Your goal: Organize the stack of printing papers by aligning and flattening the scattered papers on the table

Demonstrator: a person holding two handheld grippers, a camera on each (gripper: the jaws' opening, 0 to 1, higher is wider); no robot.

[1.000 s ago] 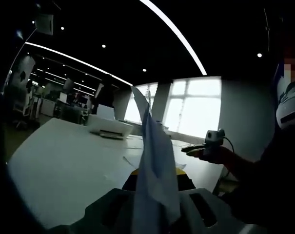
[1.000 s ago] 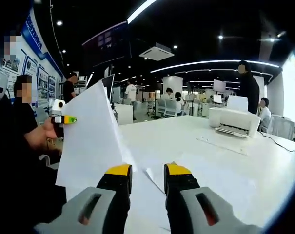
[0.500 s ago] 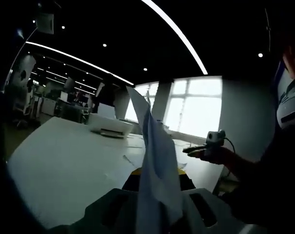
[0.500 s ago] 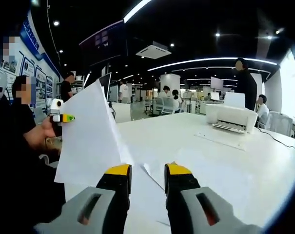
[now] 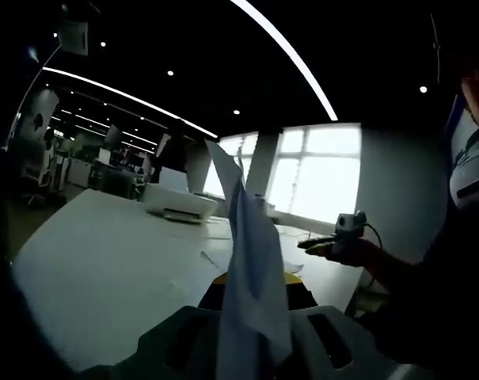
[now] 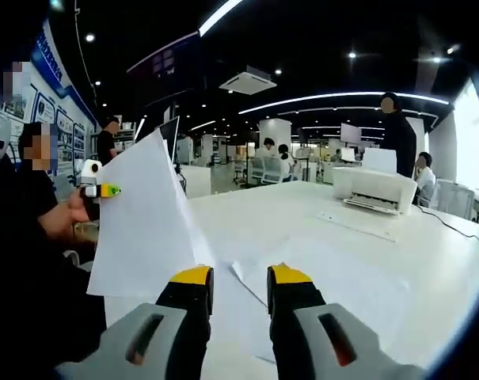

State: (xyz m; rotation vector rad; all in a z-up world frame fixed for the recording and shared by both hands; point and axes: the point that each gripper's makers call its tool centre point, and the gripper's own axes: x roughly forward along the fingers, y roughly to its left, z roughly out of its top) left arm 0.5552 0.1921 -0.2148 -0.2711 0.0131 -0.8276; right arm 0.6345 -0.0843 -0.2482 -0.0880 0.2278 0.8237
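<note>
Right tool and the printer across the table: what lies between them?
In the right gripper view, loose paper sheets lie flat on the white table between the right tool and the printer; otherwise bare tabletop.

We see a raised sheet of paper (image 6: pixel 144 222) standing upright just left of our right claw (image 6: pixel 241 281), blocking passage on that side, while loose sheets (image 6: pixel 334 289) lie flat on the bench (image 6: pixel 302 214) ahead. Beyond them the white bench runs open to a printer (image 6: pixel 378 190) at its far right, where a cable (image 6: pixel 453 229) trails across the surface.
</note>
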